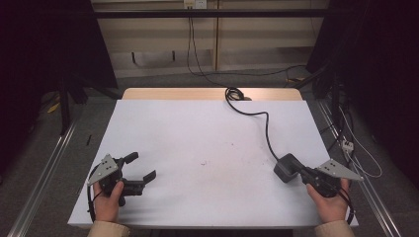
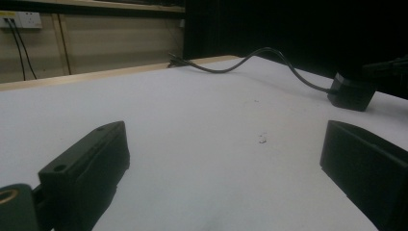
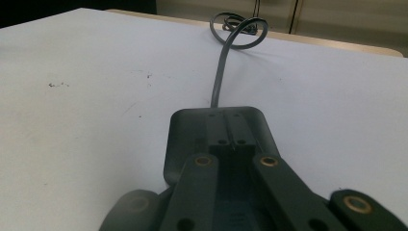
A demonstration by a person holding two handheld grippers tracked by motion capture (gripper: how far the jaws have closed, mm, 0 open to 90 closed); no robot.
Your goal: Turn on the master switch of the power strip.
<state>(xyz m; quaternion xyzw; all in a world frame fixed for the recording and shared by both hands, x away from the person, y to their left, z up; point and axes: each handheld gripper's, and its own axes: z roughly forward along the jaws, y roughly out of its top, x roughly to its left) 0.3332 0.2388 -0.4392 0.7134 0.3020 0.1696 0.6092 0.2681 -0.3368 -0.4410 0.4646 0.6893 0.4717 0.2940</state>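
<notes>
Black jaws of the right gripper [image 1: 296,170] lie together over a dark grey boxy power adapter [image 1: 285,167] at the frame's lower right. Its black cable [image 1: 267,129] curls toward the upper centre. At lower left, the left gripper [image 1: 143,169] stands spread over the white tabletop [image 1: 197,143].

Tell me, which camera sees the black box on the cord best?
The high view: it shows the whole black box and its cord across the table. The right gripper view shows its top up close behind the shut jaws. The left gripper view shows it small and dark, far off.

Lab-like recording bay, white table [image 1: 197,143] between floor rails [image 1: 39,177], dark curtains [image 1: 44,44], wall sockets [image 1: 193,4]
</notes>
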